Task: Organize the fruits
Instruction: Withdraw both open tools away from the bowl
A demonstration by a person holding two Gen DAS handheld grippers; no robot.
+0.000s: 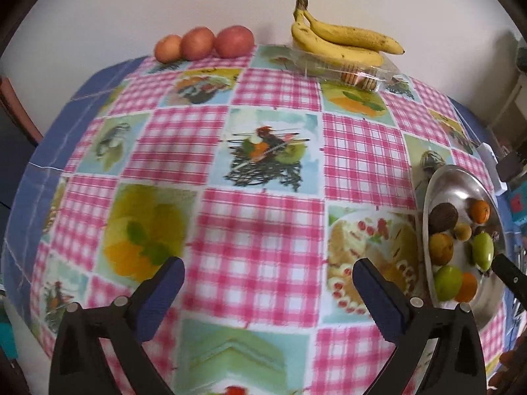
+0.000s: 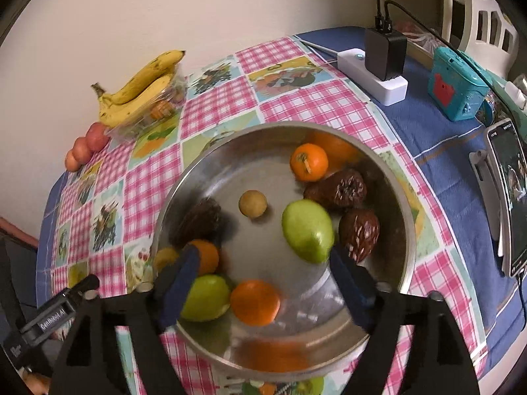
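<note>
Jaws spread on both grippers over checked tablecloth [image 1: 263,223] by cream wall [image 1: 115,6]

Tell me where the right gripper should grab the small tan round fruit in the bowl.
Probably from above, across the small tan fruit's widest middle. It sits alone on the steel bowl's bare floor, with free space either side for the right gripper's open fingers.

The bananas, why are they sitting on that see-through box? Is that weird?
A bit odd: the bananas rest on a clear plastic box by the wall, not in the metal bowl with the other fruit. Nothing looks spilled.
</note>
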